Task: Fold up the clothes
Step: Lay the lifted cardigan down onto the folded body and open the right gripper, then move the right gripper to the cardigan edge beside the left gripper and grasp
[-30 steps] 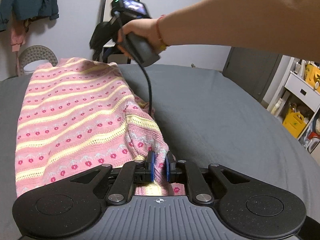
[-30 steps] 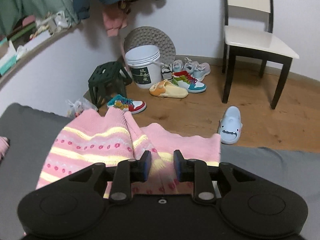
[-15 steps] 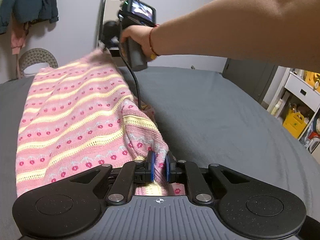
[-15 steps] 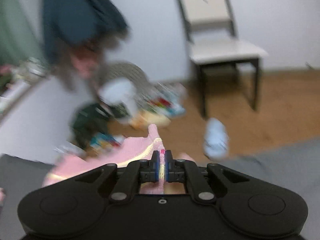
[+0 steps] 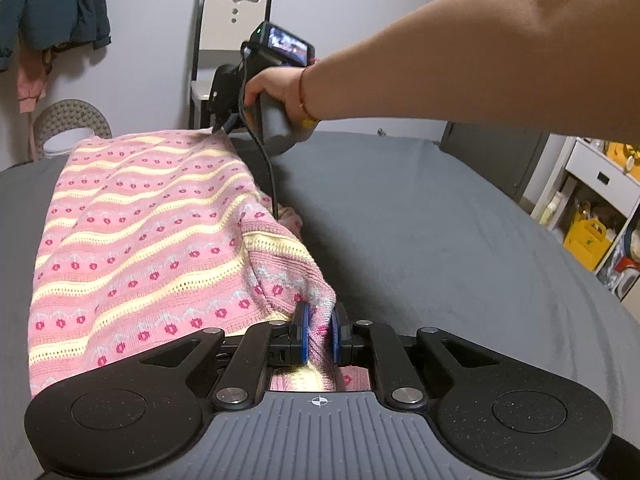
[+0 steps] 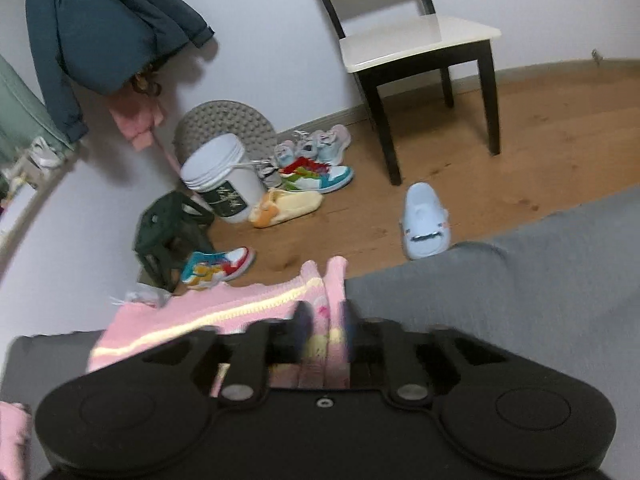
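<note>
With each tool, left [image 5: 319,334] and right [image 6: 323,330], pinching the sweater [image 5: 140,240], we should carry both corners level leftward in frame.

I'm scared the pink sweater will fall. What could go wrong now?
The pink striped knit sweater lies at the far edge of the grey bed, above the wooden floor, so it might slip off. The left gripper and right gripper each pinch only a small fold, which might pull free.
</note>
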`<state>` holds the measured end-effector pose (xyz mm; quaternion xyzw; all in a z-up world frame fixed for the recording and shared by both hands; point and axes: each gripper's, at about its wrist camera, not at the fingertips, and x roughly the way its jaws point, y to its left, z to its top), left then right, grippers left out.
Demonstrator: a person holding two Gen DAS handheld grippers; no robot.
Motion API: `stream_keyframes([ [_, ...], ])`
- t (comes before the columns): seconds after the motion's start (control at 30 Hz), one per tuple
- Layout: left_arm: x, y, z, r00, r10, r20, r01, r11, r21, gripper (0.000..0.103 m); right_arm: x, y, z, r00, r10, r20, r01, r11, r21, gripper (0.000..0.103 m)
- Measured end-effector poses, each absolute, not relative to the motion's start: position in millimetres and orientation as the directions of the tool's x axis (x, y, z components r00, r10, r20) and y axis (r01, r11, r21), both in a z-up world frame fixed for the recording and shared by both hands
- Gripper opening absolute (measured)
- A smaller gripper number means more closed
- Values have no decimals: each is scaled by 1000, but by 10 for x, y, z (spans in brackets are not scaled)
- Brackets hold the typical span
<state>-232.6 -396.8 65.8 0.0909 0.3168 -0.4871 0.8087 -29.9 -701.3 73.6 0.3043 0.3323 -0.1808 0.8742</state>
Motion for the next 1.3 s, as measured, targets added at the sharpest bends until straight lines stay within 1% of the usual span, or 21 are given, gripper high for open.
stream_keyframes([
  [0.03, -2319, -3963, 664, 326, -731, -600, 845, 509, -161, 10, -365, -7031, 784, 732, -102, -673, 494, 759, 423, 43],
  [0.13, -2304, -3936, 687, 334, -733, -593, 842, 514, -161, 10, -659, -7108, 959, 778, -22, -628, 395, 794, 462, 43],
  [0.27, -2296, -3880, 707, 342, -741, -578, 837, 519, -170, 10, -1339, -7141, 1173, 819, 81, -569, 286, 802, 525, 43],
  [0.4, -2235, -3773, 752, 349, -761, -548, 831, 521, -194, 10, -2007, -7142, 1257, 822, 159, -547, 231, 785, 575, 43],
  [0.5, -2153, -3718, 785, 361, -748, -557, 803, 553, -224, 10, -2476, -7112, 1259, 820, 243, -519, 177, 754, 633, 43],
  [0.63, -2189, -3787, 815, 376, -733, -566, 807, 560, -189, 10, -2652, -6838, 1176, 756, 329, -566, 177, 729, 661, 43],
  [0.7, -2248, -3850, 826, 384, -724, -573, 815, 558, -159, 10, -2602, -6664, 1110, 727, 380, -571, 172, 706, 688, 43],
  [0.8, -2345, -3945, 831, 407, -700, -587, 827, 555, -88, 10, -2465, -6456, 943, 664, 429, -613, 252, 643, 723, 43],
  [0.9, -2414, -3975, 860, 416, -693, -589, 834, 549, -58, 10, -2434, -6339, 768, 646, 454, -614, 280, 607, 744, 42],
  [0.93, -2423, -3983, 869, 417, -692, -589, 834, 549, -55, 10, -2442, -6303, 715, 640, 460, -616, 286, 601, 746, 39],
  [0.97, -2429, -3990, 873, 416, -693, -589, 836, 546, -53, 10, -2456, -6270, 671, 636, 470, -612, 288, 591, 753, 22],
  [1.0, -2438, -3992, 876, 412, -696, -588, 839, 541, -53, 10, -2492, -6250, 656, 645, 478, -596, 282, 576, 767, 9],
  [1.2, -2536, -3989, 910, 379, -734, -564, 866, 496, -64, 10, -2812, -6279, 726, 750, 409, -519, 264, 535, 803, 8],
  [1.3, -2566, -4045, 845, 359, -728, -585, 879, 474, -50, 10, -2893, -6256, 616, 760, 375, -531, 289, 538, 792, 8],
])
